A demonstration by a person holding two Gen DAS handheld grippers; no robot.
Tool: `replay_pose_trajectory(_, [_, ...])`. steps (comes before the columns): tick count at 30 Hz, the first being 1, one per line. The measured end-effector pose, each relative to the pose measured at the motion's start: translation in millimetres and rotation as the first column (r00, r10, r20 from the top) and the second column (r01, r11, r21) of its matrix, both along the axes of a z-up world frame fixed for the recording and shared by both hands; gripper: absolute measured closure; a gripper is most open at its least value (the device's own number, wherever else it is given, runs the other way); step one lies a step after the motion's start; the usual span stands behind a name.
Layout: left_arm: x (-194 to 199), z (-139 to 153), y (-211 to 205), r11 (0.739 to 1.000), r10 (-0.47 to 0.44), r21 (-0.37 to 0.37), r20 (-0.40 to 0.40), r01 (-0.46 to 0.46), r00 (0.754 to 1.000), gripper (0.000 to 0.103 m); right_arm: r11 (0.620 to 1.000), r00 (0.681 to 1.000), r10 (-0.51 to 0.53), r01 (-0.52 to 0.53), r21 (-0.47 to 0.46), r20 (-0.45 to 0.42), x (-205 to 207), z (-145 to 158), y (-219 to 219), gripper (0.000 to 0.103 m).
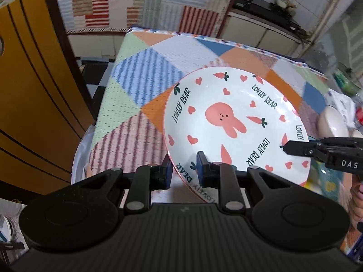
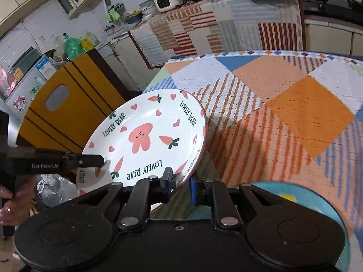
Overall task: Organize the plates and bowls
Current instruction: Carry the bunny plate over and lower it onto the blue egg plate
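A white plate (image 1: 236, 122) with a pink rabbit, hearts, carrots and "LOVELY BEAR" lettering is held tilted above the patchwork tablecloth (image 1: 140, 79). My left gripper (image 1: 183, 170) is shut on its near rim. My right gripper (image 2: 181, 183) is shut on the opposite rim of the same plate (image 2: 147, 136). Each gripper shows in the other's view: the right gripper's fingers (image 1: 295, 147) at the plate's right edge, the left gripper's fingers (image 2: 90, 159) at its left edge.
A white bowl (image 1: 332, 123) sits at the table's right edge. A yellow wooden chair (image 2: 68, 104) stands left of the table. A teal mat (image 2: 295, 195) lies under my right gripper. A counter with a striped cloth (image 2: 215, 22) and appliances runs along the back.
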State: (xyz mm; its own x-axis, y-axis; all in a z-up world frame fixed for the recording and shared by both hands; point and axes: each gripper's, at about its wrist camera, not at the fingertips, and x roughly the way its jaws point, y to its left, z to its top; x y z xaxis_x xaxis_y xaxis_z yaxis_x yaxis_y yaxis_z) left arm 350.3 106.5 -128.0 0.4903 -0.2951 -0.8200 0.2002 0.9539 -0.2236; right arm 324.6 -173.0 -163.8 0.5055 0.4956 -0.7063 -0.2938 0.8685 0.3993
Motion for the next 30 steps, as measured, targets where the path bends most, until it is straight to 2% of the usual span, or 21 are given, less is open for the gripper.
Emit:
replay_pose_trajectory(7, [-40,41,-30,0.998,-0.057,-0.009,0.057,0.058,0.997,0.083,1.000,0.996,-0.020,0.019,0.002,0.081,-48,37,-30,0.083])
replay_pose_trajectory(13, [-63,52,-60,0.993,-0.120,-0.016,0.076,0.121,0.990,0.083,0.997,0.990,-0.070,0.071,-0.001,0.126,-86,56,-57,0.083])
replay_pose_trajectory(20, [-79,42,-93,0.978,-0.206,-0.021,0.040,0.207,0.978,0.083,0.992,0.986,-0.122,0.126,-0.030,0.111,-122,57,-87,0.083])
replay_pose_trajectory(30, [-87,2,-126,0.971,-0.240,-0.013,-0.067,0.239,0.969,0.081,0.981,0.983,-0.183,0.184,-0.061,0.023,-142,24,-112,0.083])
